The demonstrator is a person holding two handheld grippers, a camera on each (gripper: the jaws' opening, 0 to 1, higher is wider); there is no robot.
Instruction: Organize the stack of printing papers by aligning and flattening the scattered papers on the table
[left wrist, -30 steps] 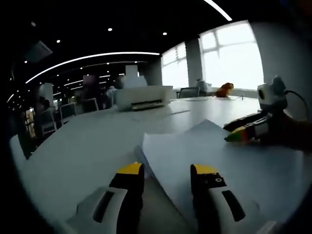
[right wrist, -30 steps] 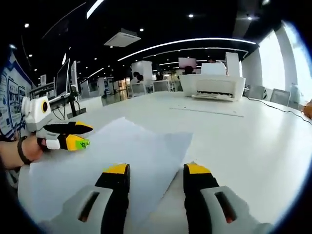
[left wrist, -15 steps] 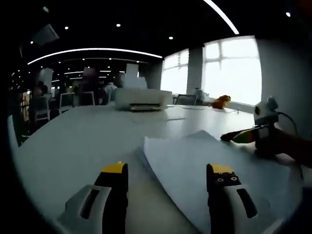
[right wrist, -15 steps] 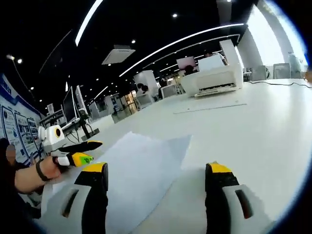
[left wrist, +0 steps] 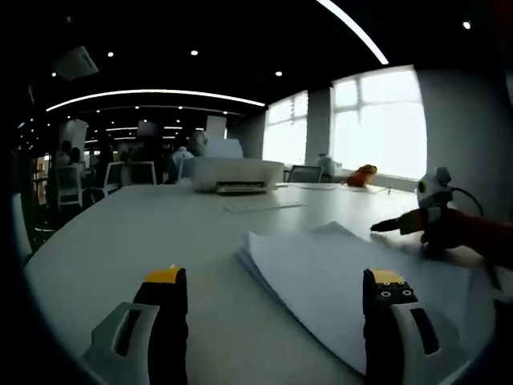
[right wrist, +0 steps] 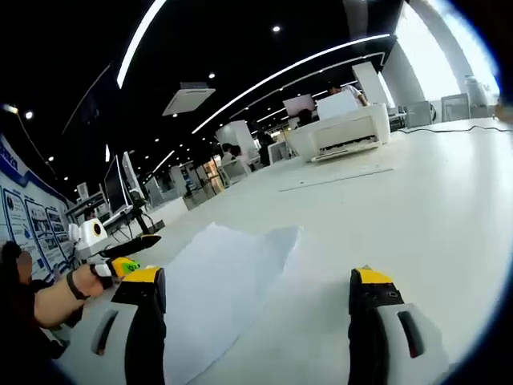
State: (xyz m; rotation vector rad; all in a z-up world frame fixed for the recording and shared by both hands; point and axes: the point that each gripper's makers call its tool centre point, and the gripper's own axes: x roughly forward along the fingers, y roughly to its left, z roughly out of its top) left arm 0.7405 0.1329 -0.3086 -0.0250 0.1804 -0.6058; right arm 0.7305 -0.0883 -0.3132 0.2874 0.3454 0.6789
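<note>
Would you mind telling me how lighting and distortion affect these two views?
Left gripper view: the window is blown out, the room behind the printer dim. Right gripper view: fisheye bends the ceiling light strips; the paper stack is evenly lit.

left claw (left wrist: 272, 281) jaws spread wider, right claw (right wrist: 258, 277) jaws wider too

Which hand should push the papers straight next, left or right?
Probably left. In the left gripper view the left gripper is open astride the paper stack's corner; the right gripper sits beside it.
</note>
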